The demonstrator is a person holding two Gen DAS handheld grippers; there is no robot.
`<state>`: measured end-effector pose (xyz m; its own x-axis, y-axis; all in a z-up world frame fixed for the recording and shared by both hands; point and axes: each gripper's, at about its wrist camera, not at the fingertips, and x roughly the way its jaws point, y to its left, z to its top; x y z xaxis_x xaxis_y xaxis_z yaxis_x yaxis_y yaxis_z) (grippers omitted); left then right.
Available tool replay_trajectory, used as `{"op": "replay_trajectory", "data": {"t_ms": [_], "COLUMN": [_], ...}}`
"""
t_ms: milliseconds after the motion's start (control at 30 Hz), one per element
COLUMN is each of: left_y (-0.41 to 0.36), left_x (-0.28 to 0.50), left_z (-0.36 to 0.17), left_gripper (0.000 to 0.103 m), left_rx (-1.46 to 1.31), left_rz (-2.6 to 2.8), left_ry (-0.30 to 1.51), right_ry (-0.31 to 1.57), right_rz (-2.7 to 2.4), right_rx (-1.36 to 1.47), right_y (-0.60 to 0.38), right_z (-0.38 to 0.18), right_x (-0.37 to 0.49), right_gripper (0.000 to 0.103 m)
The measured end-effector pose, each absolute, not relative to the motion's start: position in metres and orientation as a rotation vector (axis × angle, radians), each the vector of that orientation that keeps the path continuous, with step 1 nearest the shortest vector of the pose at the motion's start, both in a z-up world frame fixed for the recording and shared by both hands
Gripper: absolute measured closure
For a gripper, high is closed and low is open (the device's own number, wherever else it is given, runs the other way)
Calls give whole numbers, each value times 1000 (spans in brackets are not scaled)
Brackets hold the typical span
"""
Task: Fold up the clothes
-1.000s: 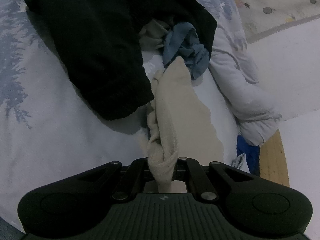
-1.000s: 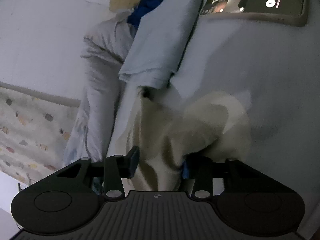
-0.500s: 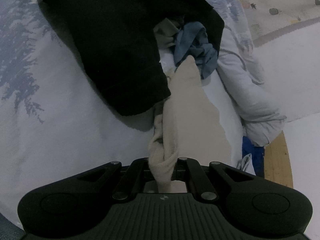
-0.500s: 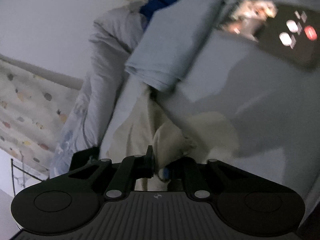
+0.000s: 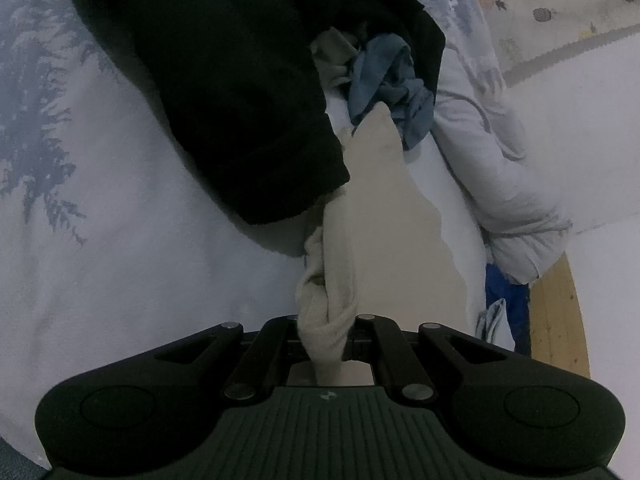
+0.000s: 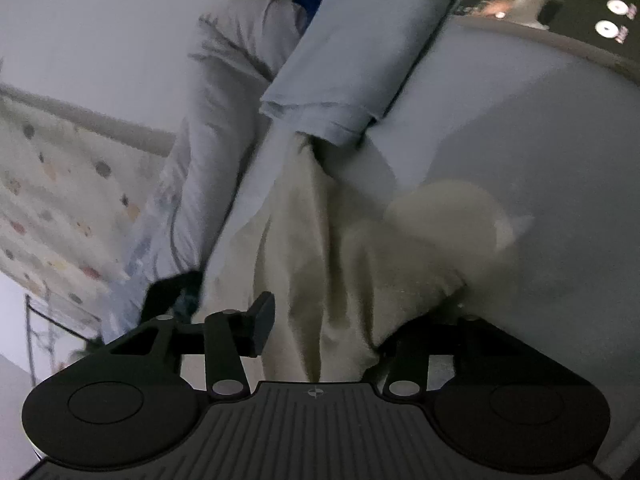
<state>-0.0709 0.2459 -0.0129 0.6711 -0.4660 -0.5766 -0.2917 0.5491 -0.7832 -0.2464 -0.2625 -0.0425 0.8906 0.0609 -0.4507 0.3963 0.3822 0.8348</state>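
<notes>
— Which step are you on?

— Getting the cream garment stretched out so I can fold it. Going from the left: my left claw is clenched on a twisted end of it, with the cloth bunched tight between the fingers. From there the garment runs away across the bed, along the right side of the black garment. Its far tip touches a crumpled blue cloth.

— And the right one?

— My right claw is closing on a thick fold of the same cream cloth, which fills the gap between its jaws. One finger is buried under the fabric, so I can't see exactly how it bites. Beyond it the garment disappears under the hem of a pale blue cloth near the bed's edge. A phone with its screen lit lies at the far right.

— So what does the next move call for?

— I'd say both grips need to be firm first. Then I'd lift and draw my hands apart to free the cream piece from under the blue hem and away from the black one. Once the twist is shaken out, I'd lay it flat on the bare sheet. If I pull too fast, I reckon the neighbouring clothes come along with it.
</notes>
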Motion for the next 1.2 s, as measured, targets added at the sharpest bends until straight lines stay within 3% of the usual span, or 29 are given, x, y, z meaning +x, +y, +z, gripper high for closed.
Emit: {"op": "replay_trajectory", "data": {"t_ms": [267,533,1000,1200], "left_y": [244,246,257,251], "left_x": [-80,-110,-229,-216], "left_z": [0,31,150,182], "left_gripper": [96,96,96,96], "left_rx": [-1016,-1046,-1135,-1131], "left_rz": [-192,-257,-367,-369], "left_ry": [802,733,465,372], "right_ry": [452,426,233,194], "right_rz": [-168,-59,92,106], "right_rx": [1107,1026,934,925], "right_y": [-267,-268,-280,-291], "right_z": [-9,59,217,248], "right_x": [-253,-267,-358,-351], "right_gripper": [97,97,97,98]}}
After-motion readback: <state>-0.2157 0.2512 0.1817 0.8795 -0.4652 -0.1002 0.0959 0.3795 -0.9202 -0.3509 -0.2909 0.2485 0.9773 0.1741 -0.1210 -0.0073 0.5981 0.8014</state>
